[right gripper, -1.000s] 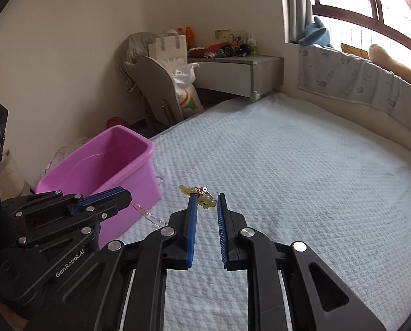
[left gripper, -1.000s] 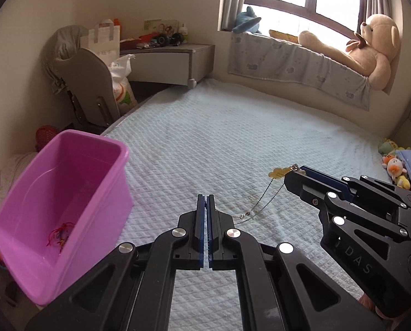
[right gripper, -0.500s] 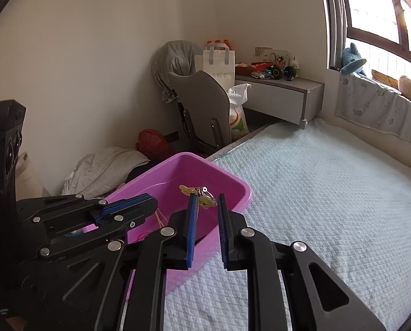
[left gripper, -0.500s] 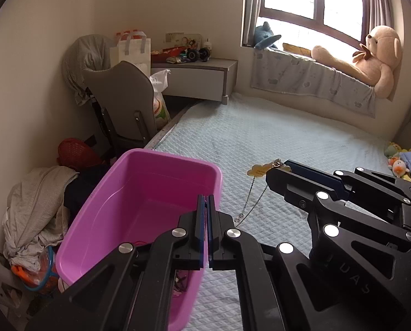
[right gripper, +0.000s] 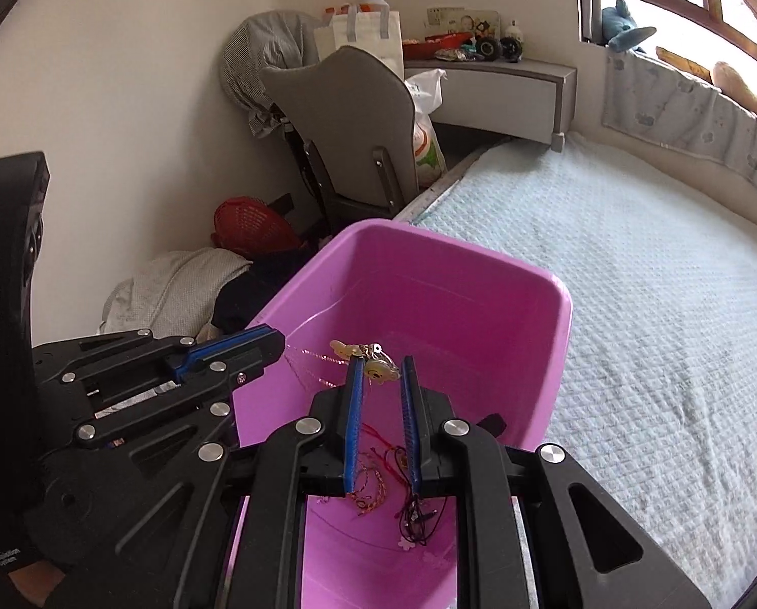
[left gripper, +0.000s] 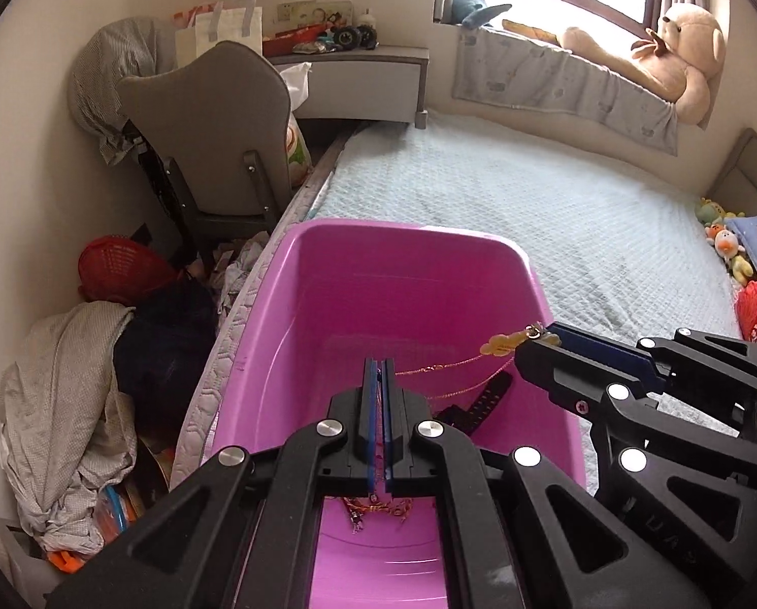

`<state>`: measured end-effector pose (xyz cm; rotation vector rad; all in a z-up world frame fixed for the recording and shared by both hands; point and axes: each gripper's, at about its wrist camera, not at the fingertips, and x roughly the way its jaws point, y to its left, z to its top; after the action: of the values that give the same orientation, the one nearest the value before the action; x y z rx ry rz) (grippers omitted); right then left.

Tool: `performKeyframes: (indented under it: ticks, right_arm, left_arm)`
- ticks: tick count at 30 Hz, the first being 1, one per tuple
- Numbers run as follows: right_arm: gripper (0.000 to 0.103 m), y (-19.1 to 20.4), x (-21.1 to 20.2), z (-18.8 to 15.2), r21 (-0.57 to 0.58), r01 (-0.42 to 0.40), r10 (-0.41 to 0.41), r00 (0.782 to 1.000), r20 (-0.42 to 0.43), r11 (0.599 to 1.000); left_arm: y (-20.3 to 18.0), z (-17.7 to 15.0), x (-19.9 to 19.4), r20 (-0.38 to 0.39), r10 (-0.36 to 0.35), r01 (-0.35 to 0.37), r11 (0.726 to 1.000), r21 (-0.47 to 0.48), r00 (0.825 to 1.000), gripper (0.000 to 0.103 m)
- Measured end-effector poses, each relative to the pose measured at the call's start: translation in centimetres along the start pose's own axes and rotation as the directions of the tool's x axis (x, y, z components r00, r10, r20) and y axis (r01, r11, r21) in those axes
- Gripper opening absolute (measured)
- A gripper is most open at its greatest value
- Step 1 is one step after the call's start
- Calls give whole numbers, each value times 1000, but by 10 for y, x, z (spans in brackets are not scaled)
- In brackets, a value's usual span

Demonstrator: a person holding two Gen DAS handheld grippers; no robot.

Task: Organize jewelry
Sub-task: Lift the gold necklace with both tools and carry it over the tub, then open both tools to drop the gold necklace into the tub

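Observation:
A thin gold chain necklace (left gripper: pixel 449 366) with a yellow pendant (left gripper: pixel 502 344) hangs stretched between my two grippers, above the pink plastic bin (left gripper: pixel 429 243). My left gripper (left gripper: pixel 378 370) is shut on the chain end. My right gripper (right gripper: pixel 382 366) is shut on the pendant (right gripper: pixel 378 368), its jaws a little apart around it. In the right wrist view the chain (right gripper: pixel 309 354) runs from the left gripper (right gripper: pixel 271 342) to the pendant. Red and dark thread bracelets (right gripper: pixel 388 477) and a black strap (left gripper: pixel 480 398) lie on the bin floor.
The bin (right gripper: pixel 480 259) sits at the bed's left edge on the light quilt (left gripper: pixel 530 193). Beside the bed are a grey chair (left gripper: pixel 210 116), a red basket (left gripper: pixel 119 266) and a clothes pile (left gripper: pixel 68 396). A teddy bear (left gripper: pixel 672 51) lies on the window sill.
Both grippers have moved left with the necklace, from above the quilt to above the inside of the pink bin. The chain is now pulled nearly level between them.

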<state>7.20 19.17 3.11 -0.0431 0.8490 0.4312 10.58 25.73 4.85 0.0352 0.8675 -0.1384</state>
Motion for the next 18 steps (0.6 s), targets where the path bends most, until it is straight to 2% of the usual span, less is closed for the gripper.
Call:
performKeyframes:
  ticks: [6,9,11,12,13,14,16,18]
  right_arm:
    - [14,0,35,3,36,44,-40,995,-97,998]
    - [15,0,46,7,41,74,-68,989,-132,996]
    - [30,-1,50,9,46,96,-88,986,-139,994]
    - [46,-1,49,9,47,109,-101,985,-139,993]
    - [49,-1,49,9,50,113,-105,985,-137,992]
    - [49,-2,49,9,54,115,-106,984,-140,992]
    - [49,-6,49,8,74,134,-122,980,-155,988]
    - [49,-10,49,7,108,128,-108,979,-174,986]
  left_arm:
    - [13,2,33,-90,-18,19,1000,1,996,3]
    - [23,2,43,-137,-23,18,999,-33,990,3]
    - [27,1,47,-156,-16,8,999,-50,988,4]
    - [29,1,48,-168,-8,-1,999,-54,986,6]
    - [31,-1,50,-184,-1,-9,998,-57,983,21]
    - [32,-2,51,-197,6,-18,998,-61,980,49]
    - [39,-3,50,-205,62,-79,994,-75,977,76]
    - [46,-2,46,-203,48,-68,993,-95,978,78]
